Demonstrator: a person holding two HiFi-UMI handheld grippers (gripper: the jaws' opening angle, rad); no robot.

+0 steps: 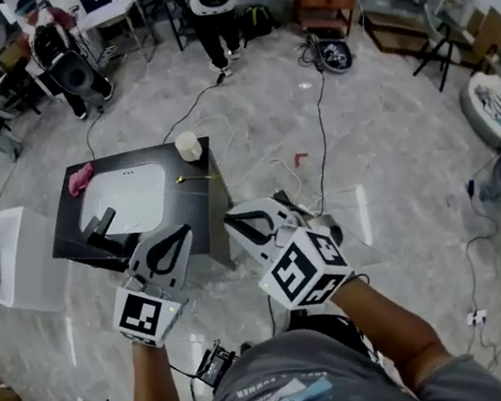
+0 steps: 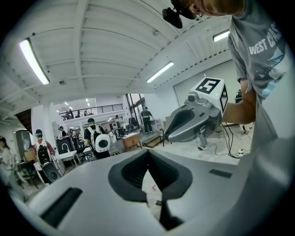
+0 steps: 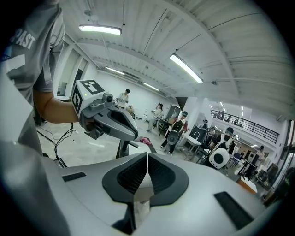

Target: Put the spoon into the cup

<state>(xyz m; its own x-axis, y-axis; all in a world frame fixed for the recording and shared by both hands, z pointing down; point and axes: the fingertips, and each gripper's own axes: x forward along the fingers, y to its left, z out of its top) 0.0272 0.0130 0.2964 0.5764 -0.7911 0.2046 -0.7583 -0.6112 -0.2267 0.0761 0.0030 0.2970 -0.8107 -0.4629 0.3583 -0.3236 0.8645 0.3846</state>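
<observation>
The person is holding both claws above the floor, near the black table (image 1: 194, 206). The left gripper (image 1: 181, 231) and the right gripper (image 1: 231, 221) are both squeezed shut, with nothing in them. The spoon (image 1: 193, 180) is lying on the table near the cup (image 1: 188, 144). I think one claw should be opening wide first. Then it should be going down slowly over the thin handle.

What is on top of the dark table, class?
A cup, a spoon, a white board, a pink cloth and a small dark object lie on the dark table. The left hand-held gripper covers part of its near edge.
</observation>
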